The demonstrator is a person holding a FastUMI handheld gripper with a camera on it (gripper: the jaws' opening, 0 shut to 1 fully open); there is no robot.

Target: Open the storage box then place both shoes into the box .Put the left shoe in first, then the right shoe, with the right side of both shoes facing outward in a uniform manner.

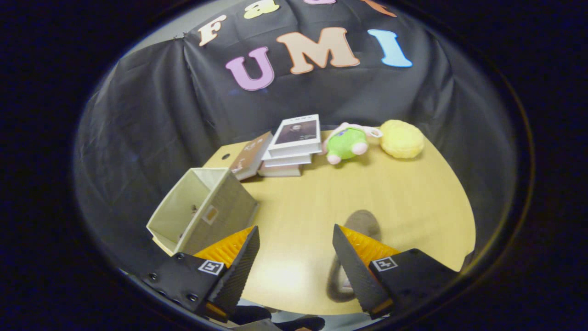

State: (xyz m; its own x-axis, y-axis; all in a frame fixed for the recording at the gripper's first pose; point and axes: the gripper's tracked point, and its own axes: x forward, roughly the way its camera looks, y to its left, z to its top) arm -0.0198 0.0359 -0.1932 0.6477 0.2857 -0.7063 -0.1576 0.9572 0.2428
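table (404, 202) carries an open storage box (202, 211) at its left edge, books (294, 145) and two plush toys (349, 143) along the far edge; no legible writing. a shoe (363, 225) lies behind the right finger. gripper (296, 239) gapes wide, holding nothing.

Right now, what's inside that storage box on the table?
The storage box is open, tilted toward the camera. Its pale inner walls show, with one small dark mark; no shoe visible inside. Its near wall hides the lower interior. The hand-held gripper hangs open beside it.

High tool-mounted fisheye, down over table (367, 193).
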